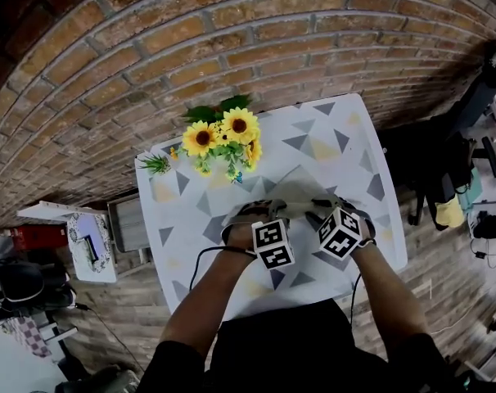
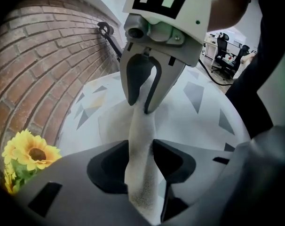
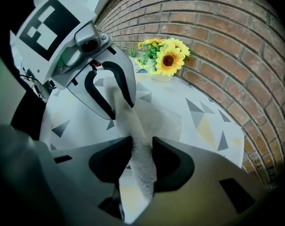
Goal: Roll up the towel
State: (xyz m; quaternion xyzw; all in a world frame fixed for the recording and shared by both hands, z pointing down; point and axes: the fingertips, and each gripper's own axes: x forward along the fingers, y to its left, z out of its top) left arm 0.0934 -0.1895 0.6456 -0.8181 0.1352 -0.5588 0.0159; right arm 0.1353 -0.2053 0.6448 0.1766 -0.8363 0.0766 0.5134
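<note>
Pinching a raised fold of the towel [image 2: 140,126], the left claw [image 2: 141,147] has its jaws closed narrowly on the cloth. Just beside it, the right claw [image 3: 141,145] grips the same edge likewise. Beyond both, the rest of the towel lies flat on the table [image 3: 206,126], with sunflowers [image 3: 168,58] farther off by the brick wall [image 3: 227,32].
</note>
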